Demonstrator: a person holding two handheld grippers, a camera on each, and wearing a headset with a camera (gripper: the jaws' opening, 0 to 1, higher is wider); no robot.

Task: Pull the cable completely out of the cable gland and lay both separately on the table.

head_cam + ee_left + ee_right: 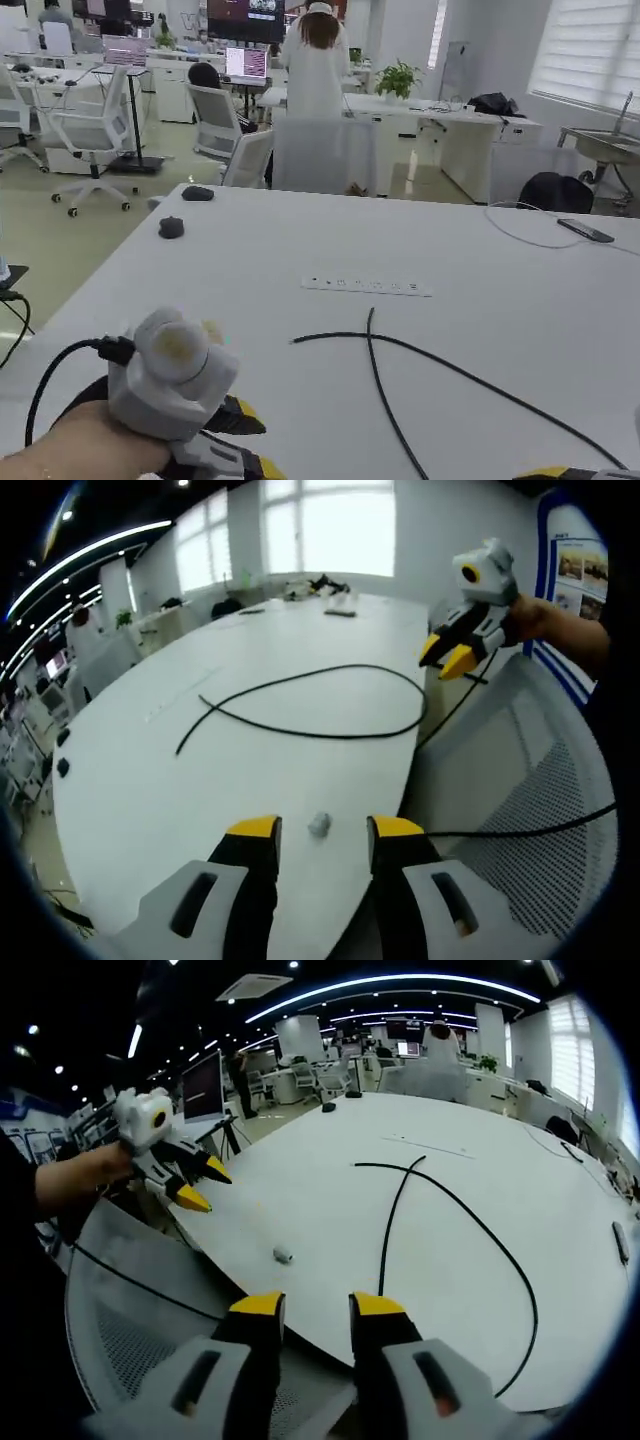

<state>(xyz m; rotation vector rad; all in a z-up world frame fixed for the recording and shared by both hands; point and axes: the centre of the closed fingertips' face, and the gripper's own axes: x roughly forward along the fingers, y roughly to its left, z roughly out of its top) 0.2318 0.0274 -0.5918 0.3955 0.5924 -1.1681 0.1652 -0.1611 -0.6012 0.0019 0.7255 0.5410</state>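
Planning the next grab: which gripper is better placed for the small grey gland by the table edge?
Left: the gland lies straight ahead of the open left gripper, but off to one side of the right gripper.

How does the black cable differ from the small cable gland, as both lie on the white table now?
Size: the cable is long and thin; the cable gland is a small stub. Colour: the cable is black, the cable gland light grey. Pose: the cable lies in a loop crossing itself; the cable gland sits near the table edge. Both rest on the table, apart.
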